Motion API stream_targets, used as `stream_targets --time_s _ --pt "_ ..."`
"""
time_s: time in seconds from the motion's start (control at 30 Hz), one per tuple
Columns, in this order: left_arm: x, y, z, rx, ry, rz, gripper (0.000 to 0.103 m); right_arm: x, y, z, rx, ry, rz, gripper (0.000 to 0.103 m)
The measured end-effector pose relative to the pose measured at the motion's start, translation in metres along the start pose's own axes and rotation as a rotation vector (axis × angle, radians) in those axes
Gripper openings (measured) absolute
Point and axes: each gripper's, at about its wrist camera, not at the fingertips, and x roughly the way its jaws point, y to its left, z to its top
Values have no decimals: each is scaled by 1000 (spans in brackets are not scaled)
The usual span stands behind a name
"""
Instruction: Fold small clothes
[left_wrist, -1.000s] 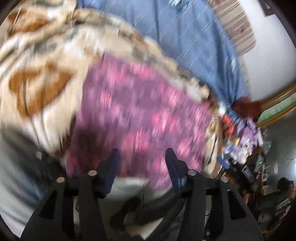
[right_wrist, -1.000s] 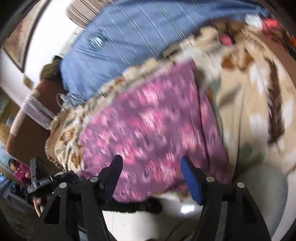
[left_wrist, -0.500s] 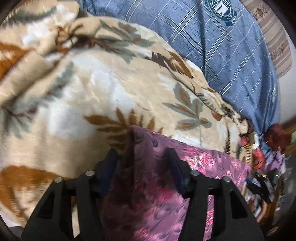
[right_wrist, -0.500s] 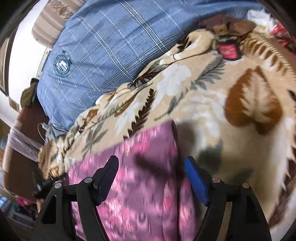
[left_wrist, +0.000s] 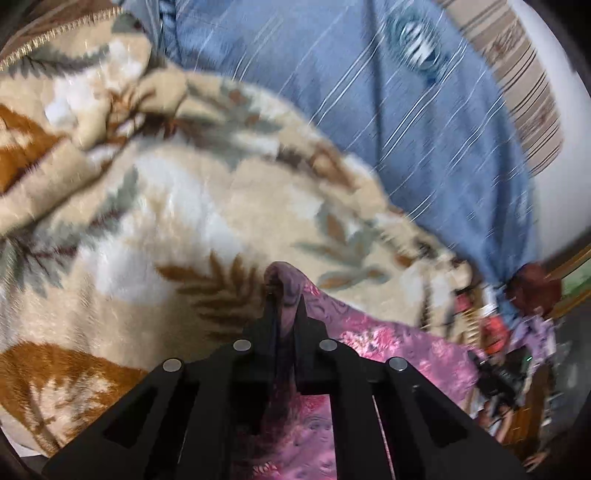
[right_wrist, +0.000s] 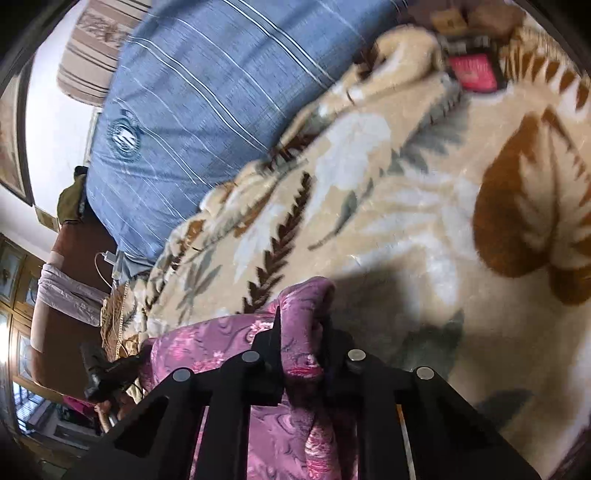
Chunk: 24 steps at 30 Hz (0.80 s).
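Hand-held grippers (left_wrist: 284, 299) (right_wrist: 301, 325) pinching garment (left_wrist: 388, 347) corners, blanket (left_wrist: 166, 206) beyond

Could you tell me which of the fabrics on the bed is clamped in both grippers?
The purple floral cloth: the left gripper and right gripper each pinch a bunched corner. The leaf-patterned beige blanket and blue striped sheet lie ungripped beneath and beyond.

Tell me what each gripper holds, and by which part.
Both hold the purple floral cloth: the left gripper and the right gripper each pinch a bunched corner.
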Motion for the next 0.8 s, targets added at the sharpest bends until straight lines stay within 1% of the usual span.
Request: stream_targets --time_s 0.07,0.13,0.27,0.47,0.53,0.57,0.6,0.67,0.7,0.73,0.77,0.8 --pt "-10 -9 9 23 -22 -13 4 -14 15 8 -33 -33 1 13" --pt "-15 -22 21 73 -51 0 4 -22 29 20 -57 -62 3 13" --pt "-10 -38 50 94 -77 -2 4 -18 45 45 -73 -91 -22 13" --pt "27 -51 97 116 -91 -10 4 6 53 95 -95 -111 -69 13" --pt "52 -51 113 114 -78 -10 4 18 53 112 -103 -114 -83 13" --pt "65 -49 116 113 -60 -3 4 26 51 116 -107 -110 -98 13" --pt "80 -45 119 113 -39 20 5 38 47 120 -110 -98 -124 13" --pt "110 -29 118 118 -28 96 5 66 35 122 -122 -52 -177 16" --pt "119 -22 115 129 -27 136 5 85 23 123 -113 -12 -209 18" --pt "126 -14 111 131 -18 182 6 97 14 123 -100 13 -234 23" --pt "130 -8 110 123 11 218 6 106 6 120 -90 39 -267 26" --pt "128 -6 110 116 36 223 6 108 1 117 -82 53 -281 27"
